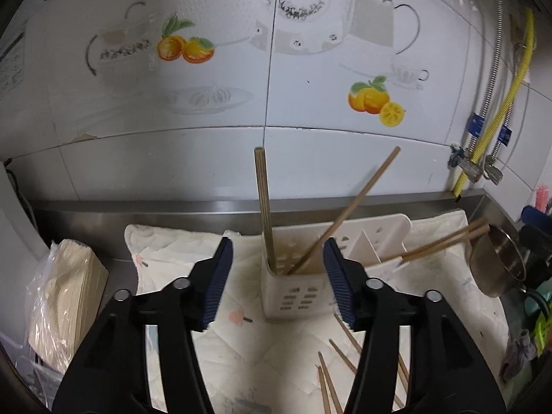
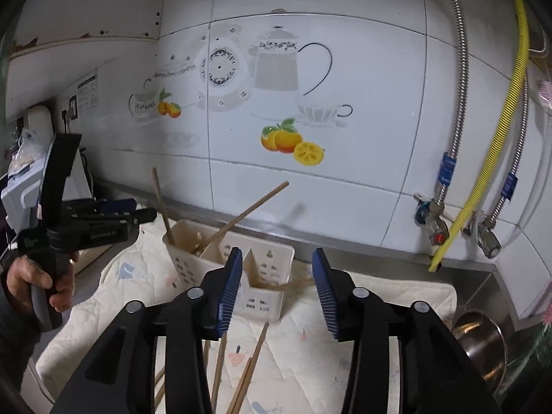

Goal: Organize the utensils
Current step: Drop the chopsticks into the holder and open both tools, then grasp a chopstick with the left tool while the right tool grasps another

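Two chopsticks (image 1: 265, 207) stand in the near-left compartment of a white utensil caddy (image 1: 293, 293): one nearly upright against its left wall, the other (image 1: 348, 210) leaning up and to the right. The caddy sits on a pale quilted cloth (image 1: 165, 252) spread over the steel bench (image 1: 117, 220), close to the tiled wall with its fruit and teapot decals. A steel pot (image 1: 496, 262) lies tipped at the right edge, and a plastic-wrapped stack (image 1: 65, 289) sits left of the cloth. In the left wrist view more chopsticks (image 1: 445, 241) show blurred beyond the caddy's right side, pointing up to the right. Loose chopsticks (image 2: 255, 362) lie on the cloth in front of the caddy, their long axes running roughly toward the camera, partly under the right fingers.

The left gripper (image 1: 277, 276) has its fingers spread wide with nothing gripped; the caddy's near-left compartment and its two sticks sit beyond the gap. The right gripper (image 2: 276, 289) also stands apart, empty, framing the caddy's right compartments, where a blurred brown streak (image 2: 293, 283) crosses the gap; what it is I cannot tell. A hand (image 2: 38, 283) holds the left gripper's handle at the left of the right wrist view.
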